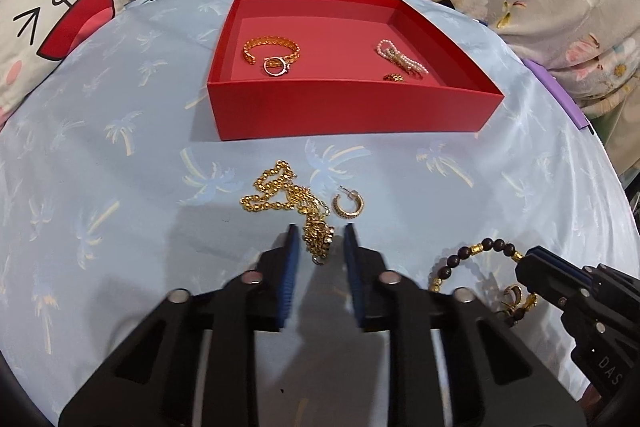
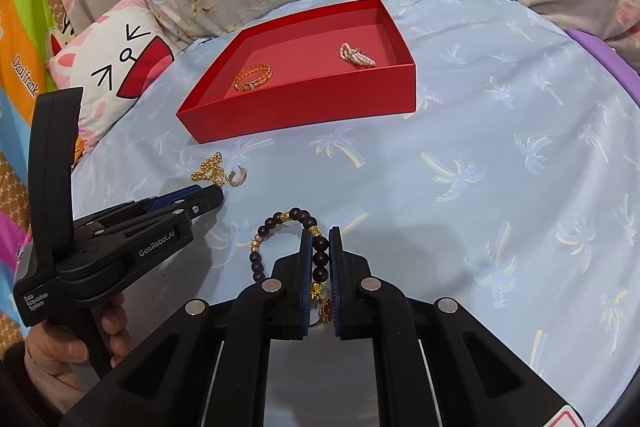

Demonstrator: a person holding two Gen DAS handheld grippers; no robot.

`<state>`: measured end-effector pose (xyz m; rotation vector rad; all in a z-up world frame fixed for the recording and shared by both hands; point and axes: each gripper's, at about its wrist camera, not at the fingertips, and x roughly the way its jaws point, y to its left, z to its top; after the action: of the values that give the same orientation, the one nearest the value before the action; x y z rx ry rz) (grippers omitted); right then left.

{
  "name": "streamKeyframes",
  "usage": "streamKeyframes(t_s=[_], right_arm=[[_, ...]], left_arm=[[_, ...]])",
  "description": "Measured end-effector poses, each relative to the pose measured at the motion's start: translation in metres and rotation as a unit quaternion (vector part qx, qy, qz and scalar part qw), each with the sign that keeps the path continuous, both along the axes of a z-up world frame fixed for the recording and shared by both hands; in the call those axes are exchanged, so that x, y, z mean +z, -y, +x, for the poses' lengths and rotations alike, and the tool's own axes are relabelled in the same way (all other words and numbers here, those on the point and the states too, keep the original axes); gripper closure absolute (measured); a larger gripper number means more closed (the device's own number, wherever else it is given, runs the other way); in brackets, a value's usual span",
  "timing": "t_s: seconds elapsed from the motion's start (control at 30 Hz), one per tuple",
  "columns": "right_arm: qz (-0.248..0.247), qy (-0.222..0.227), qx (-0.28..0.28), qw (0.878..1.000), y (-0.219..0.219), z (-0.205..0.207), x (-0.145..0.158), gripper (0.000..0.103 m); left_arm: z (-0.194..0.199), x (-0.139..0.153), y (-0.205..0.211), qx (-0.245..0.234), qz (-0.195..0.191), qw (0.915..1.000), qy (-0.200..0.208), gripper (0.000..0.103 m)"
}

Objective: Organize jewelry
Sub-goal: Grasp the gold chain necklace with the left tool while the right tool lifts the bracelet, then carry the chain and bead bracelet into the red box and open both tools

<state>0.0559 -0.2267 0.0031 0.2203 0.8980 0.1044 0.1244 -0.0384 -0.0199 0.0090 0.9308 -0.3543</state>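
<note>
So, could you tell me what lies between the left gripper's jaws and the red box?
In the left wrist view, the gold bead chain and a hoop earring lie on the blue cloth before the red box.

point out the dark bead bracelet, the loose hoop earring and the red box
dark bead bracelet [image 2: 320, 259]: right wrist view, on a dark bead between the fingers.
loose hoop earring [image 1: 349, 207]: left wrist view, on its gold band.
red box [image 1: 340, 109]: left wrist view, on its near outer wall.

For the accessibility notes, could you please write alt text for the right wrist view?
The right claw is shut on a dark beaded bracelet lying on a pale blue palm-print cloth. Beyond it, an open red box holds a gold bracelet and a pearl piece. At left, the left claw points at a gold chain and hoop earring.
</note>
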Motion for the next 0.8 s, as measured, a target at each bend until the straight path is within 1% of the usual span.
streamKeyframes(t_s=[0.1, 0.23, 0.33, 0.47, 0.6, 0.7, 0.8], right_arm=[[0.001, 0.002, 0.0, 1.0, 0.0, -0.001, 0.001, 0.096], [0.004, 0.008, -0.001, 1.0, 0.001, -0.003, 0.008, 0.096], [0.004, 0.019, -0.002, 1.0, 0.002, -0.006, 0.018, 0.096], [-0.003, 0.044, 0.0, 0.999, 0.003, -0.006, 0.04, 0.096], [-0.008, 0.078, 0.003, 0.997, 0.005, -0.001, 0.072, 0.096], [-0.001, 0.104, 0.006, 0.995, 0.008, 0.012, 0.098, 0.096], [0.003, 0.129, 0.007, 0.992, 0.01, 0.032, 0.121, 0.096]], left_arm=[[-0.002, 0.0, 0.001, -0.007, -0.001, 1.0, -0.001, 0.097], [-0.006, 0.006, 0.0, -0.012, -0.007, 0.9999, 0.004, 0.099], [-0.009, 0.017, -0.003, -0.012, -0.016, 0.9997, 0.011, 0.1], [-0.011, 0.043, -0.01, -0.016, -0.036, 0.9989, 0.025, 0.1], [-0.005, 0.075, -0.016, -0.021, -0.051, 0.9975, 0.043, 0.1], [0.007, 0.099, -0.017, -0.022, -0.06, 0.996, 0.062, 0.1], [0.023, 0.121, -0.016, -0.017, -0.058, 0.9944, 0.087, 0.1]])
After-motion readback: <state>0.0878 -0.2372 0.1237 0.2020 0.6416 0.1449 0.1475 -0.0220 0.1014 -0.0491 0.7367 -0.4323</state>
